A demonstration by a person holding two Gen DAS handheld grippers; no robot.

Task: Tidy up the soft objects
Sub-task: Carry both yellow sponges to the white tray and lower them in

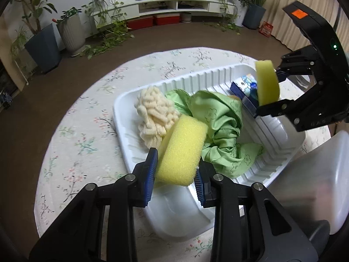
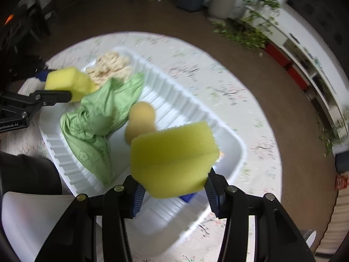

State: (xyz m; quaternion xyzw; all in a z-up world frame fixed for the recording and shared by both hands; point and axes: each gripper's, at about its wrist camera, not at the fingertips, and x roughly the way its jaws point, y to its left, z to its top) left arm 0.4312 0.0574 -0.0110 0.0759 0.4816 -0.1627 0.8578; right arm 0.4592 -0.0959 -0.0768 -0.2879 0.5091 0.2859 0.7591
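While gripped, both yellow sponges hang over white tray point(image 1: 122, 118). Left sponge point(image 1: 181, 150) pinched between left claw point(image 1: 175, 174) pads, above tray's near end, beside cream mop-like bundle point(image 1: 154, 115). Right sponge point(image 2: 172, 159) clamped in right claw point(image 2: 174, 191), above tray's other end, close over blue packet point(image 1: 244, 89). Green cloth point(image 1: 220, 128) crumpled in tray between the two, with tan rounded item point(image 2: 140, 120) touching its edge. Tray resting on round floral tabletop point(image 1: 87, 135). Potted plants point(image 1: 72, 30) on floor beyond.
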